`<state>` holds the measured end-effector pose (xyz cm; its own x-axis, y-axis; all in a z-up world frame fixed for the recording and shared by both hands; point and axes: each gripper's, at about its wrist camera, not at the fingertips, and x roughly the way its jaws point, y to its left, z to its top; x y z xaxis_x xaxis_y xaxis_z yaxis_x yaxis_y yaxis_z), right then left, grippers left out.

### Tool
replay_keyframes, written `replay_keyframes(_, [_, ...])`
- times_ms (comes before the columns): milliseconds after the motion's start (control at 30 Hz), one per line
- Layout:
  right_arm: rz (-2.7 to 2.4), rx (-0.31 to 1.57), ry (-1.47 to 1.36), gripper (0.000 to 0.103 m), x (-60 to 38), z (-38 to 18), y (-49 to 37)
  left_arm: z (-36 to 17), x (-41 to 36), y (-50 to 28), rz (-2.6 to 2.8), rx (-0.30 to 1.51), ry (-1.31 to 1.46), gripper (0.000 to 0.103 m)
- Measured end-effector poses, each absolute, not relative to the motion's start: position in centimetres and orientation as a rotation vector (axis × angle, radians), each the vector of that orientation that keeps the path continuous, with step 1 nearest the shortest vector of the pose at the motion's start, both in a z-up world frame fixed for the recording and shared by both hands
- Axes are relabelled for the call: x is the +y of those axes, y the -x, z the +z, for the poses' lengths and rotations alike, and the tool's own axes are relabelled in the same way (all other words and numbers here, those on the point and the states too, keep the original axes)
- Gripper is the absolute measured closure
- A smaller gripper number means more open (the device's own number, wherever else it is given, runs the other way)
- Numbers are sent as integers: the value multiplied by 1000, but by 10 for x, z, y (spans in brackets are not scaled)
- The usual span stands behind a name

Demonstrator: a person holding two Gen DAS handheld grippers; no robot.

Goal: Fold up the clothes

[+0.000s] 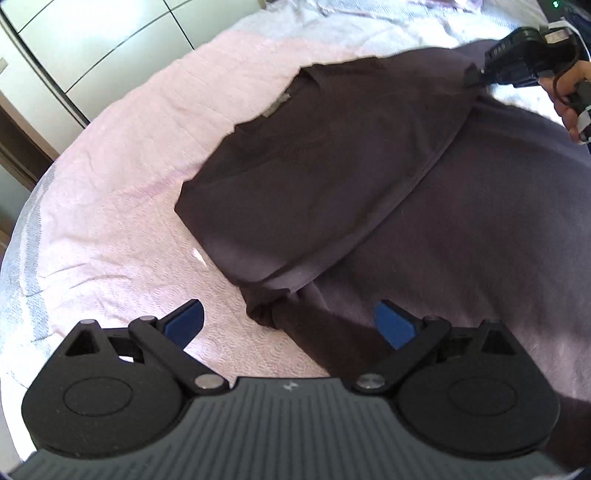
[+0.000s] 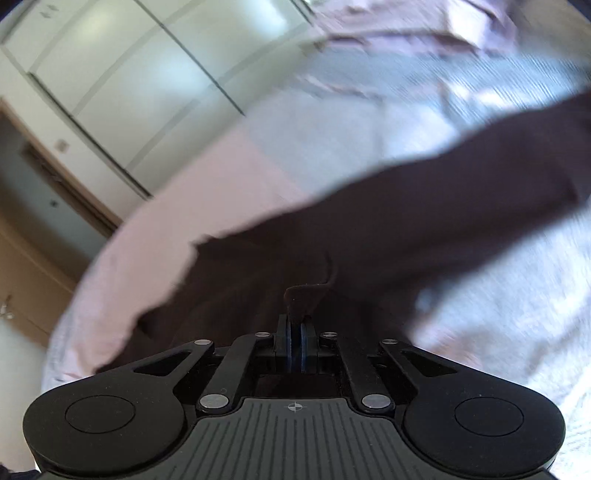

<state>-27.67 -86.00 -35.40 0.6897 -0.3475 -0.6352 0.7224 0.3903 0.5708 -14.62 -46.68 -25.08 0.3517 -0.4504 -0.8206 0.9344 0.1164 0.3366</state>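
Observation:
A dark brown T-shirt [image 1: 332, 177] lies on a pale pink bedspread [image 1: 122, 206], partly folded over itself, its collar with a label toward the far left. My left gripper [image 1: 290, 319] is open just above the cloth, blue pads wide apart on either side of a bunched corner [image 1: 266, 310]. In the left wrist view my right gripper [image 1: 474, 75] pinches the shirt's far edge, with a hand [image 1: 565, 99] on its handle. In the right wrist view the right gripper [image 2: 295, 325] is shut on a small tuft of the brown T-shirt [image 2: 369, 251], lifting it.
White wardrobe doors [image 2: 122, 92] and a wooden door frame [image 2: 66, 192] stand beyond the bed's edge. A rumpled light sheet [image 1: 369, 14] lies at the far end. Bare pink bedspread [image 2: 147, 251] extends to the left of the shirt.

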Motion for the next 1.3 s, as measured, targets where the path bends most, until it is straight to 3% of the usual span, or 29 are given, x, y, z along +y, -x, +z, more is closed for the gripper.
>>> replay_keyframes(167, [-728,529,-958,96,-849,-358,293,-262,-467,135,-1081,640,-982,5])
replay_keyframes(233, [-763,551,-919,67,-835,-344,300,-269,-469,127,-1052,645,-990,6])
replay_keyframes(300, [-786,564,-892,44,-815,-325,309,-276,-473,116,-1028,652,-976,7])
replay_keyframes(467, [-689,625,-765,44,-769,-303,304,-295,-486,86,-990,700,-864,10])
replay_keyframes(633, [-556,704,-708,44,-748,-320,276,-324,-481,58,-870,744,-852,10])
replay_keyframes(833, [-558,767,-727,44,-739,-331,272,-301,-470,59,-873,743,-866,10])
replay_keyframes(1033, [-707,605,-792,44,-773,-294,329,-267,-490,92,-934,665,-905,12])
replay_keyframes(1300, [-1065,407,-882,44,-865,-294,451,-250,-565,154,-1108,580,-970,11])
